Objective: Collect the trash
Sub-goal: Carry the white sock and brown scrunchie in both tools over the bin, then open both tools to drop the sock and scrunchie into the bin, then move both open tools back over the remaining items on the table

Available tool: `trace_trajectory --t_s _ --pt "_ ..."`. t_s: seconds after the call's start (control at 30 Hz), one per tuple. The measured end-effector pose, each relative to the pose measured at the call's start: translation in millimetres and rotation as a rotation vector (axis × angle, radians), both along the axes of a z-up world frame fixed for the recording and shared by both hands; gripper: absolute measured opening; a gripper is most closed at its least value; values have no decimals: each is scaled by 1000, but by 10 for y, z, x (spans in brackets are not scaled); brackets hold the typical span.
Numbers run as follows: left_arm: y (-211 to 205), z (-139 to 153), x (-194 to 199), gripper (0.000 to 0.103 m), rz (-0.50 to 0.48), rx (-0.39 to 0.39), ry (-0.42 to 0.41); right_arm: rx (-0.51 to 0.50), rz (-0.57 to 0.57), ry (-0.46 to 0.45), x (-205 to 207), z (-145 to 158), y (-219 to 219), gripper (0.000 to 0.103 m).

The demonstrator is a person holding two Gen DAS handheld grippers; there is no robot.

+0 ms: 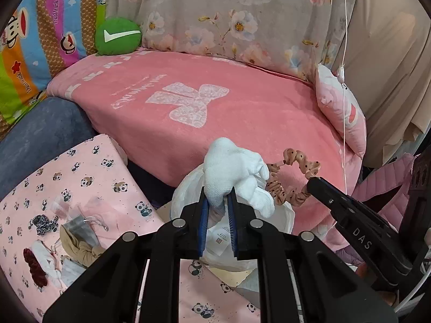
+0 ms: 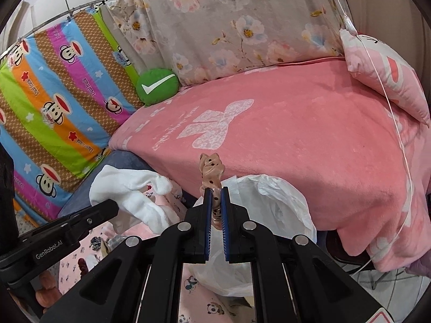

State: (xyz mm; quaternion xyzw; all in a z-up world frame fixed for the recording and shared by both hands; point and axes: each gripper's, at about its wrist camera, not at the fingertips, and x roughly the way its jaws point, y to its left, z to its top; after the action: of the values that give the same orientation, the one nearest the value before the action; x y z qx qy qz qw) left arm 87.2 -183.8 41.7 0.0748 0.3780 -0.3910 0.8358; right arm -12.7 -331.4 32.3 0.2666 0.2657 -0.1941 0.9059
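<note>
My left gripper (image 1: pixel 217 200) is shut on a white cloth (image 1: pixel 234 172), held up over the white plastic bag (image 1: pixel 280 215). My right gripper (image 2: pixel 215 191) is shut on a tan dotted scrunchie (image 2: pixel 211 168), held over the same bag (image 2: pixel 280 199). In the left wrist view the right gripper (image 1: pixel 313 183) reaches in from the right with the scrunchie (image 1: pixel 288 185) hanging beside the cloth. In the right wrist view the left gripper (image 2: pixel 107 210) comes in from the left with the white cloth (image 2: pixel 129 193).
A pink blanket (image 1: pixel 215 102) covers the sofa seat behind the bag. A panda-print surface (image 1: pixel 89 177) at the lower left carries small items: clear packets (image 1: pixel 80 215), a dark red scrunchie (image 1: pixel 33 269), a tan cloth (image 1: pixel 80 250). A green cushion (image 1: pixel 118 36) and a pink pillow (image 1: pixel 342 110) lie at the sofa's ends.
</note>
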Motion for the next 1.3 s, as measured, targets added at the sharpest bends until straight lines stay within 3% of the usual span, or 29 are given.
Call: trace_trajectory --t_s 0.13,0.17,0.2,0.23,0.3,0.33,0.7,1.3 --pt "-83 -40 8 16 -17 0 21 -1 -4 3 4 -42 -12 13" --pt "-108 -57 20 21 -17 7 29 -6 -18 3 -2 -50 -16 15" --pt "-117 -69 27 34 -11 11 30 -5 -23 4 2 -61 -12 17" --pt "-119 -72 25 47 0 11 23 -1 -30 4 -4 -67 -11 28" --pt "-101 -63 16 59 20 3 11 1 -46 -5 -26 -72 -7 47" --pt "-90 -59 13 61 24 0 9 -1 -48 -5 -36 -75 -3 48" --pt "95 -57 61 62 78 8 -12 -23 -22 10 -22 -37 94 51" --pt "695 2 178 64 190 -5 -25 -77 103 24 169 96 796 53"
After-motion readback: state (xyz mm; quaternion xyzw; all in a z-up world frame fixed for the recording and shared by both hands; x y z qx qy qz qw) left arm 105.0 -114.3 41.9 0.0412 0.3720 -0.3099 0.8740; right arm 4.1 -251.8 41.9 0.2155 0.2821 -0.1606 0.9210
